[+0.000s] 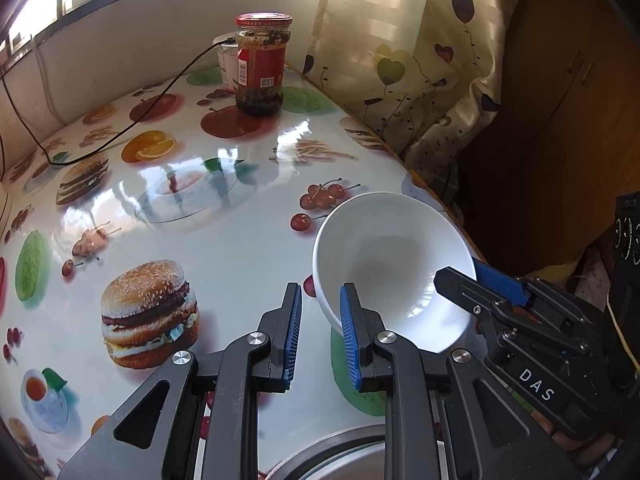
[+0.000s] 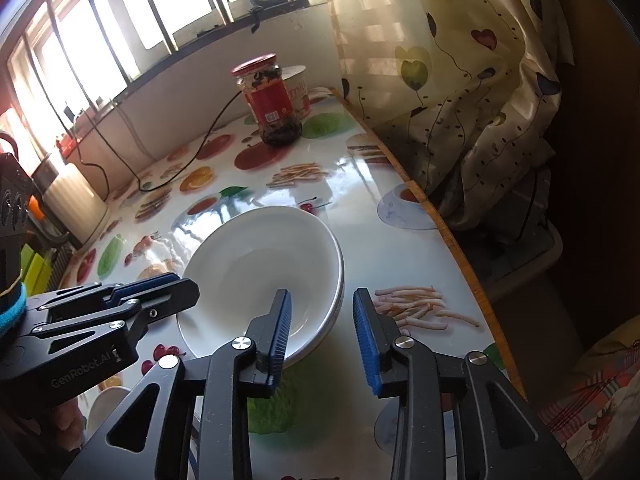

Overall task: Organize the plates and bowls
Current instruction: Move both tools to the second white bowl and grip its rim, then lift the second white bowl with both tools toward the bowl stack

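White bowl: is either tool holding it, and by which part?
Not gripped. The right tool straddles the near rim of the white bowl, jaws apart, one finger inside, one outside. The left tool is open, empty.

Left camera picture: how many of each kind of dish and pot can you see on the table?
White ceramic bowl: 1
Clear glass plate: 1
Glass jar with a red lid: 1
White plastic tub behind the jar: 1
Round metal pan, mostly hidden at the bottom edge: 1
Total: 5
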Demonstrator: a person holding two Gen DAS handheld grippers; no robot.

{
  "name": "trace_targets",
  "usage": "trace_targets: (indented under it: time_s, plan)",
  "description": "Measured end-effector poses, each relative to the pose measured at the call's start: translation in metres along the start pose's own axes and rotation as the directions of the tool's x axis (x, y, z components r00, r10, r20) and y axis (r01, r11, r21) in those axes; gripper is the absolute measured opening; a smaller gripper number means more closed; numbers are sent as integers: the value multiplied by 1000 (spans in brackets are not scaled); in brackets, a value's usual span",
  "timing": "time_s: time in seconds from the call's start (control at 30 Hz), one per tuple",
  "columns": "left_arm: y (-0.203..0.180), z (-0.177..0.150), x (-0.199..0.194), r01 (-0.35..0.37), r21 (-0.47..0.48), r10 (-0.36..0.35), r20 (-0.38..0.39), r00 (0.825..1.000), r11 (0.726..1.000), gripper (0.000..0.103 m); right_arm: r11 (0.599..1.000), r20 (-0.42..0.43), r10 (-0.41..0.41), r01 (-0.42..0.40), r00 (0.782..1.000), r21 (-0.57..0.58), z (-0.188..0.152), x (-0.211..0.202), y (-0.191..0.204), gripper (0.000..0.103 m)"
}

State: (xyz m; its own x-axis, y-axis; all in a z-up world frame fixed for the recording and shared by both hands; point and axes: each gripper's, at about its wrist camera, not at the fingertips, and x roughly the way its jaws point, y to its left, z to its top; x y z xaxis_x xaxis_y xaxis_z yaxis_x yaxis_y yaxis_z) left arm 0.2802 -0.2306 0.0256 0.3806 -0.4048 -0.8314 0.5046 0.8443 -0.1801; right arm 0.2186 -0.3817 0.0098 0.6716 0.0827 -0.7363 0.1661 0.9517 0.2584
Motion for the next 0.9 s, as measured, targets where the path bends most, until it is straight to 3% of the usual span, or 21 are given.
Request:
trace_targets:
  time_s: [0.33, 0.53, 0.9]
  plan:
    - [-1, -1, 2, -19, 1, 19, -2, 1000, 1000, 21, 1000, 0, -8, 8, 1000, -7, 1, 2, 2, 21]
    - [-3, -1, 4, -19, 10, 19, -8, 1000, 1000, 15, 1000, 2, -7, 7, 1000, -9, 1, 2, 2, 20]
    - [-3, 0, 5, -20, 12, 20, -5, 1000, 1000, 14, 1000, 2, -8, 8, 1000, -11, 2, 2, 1, 20]
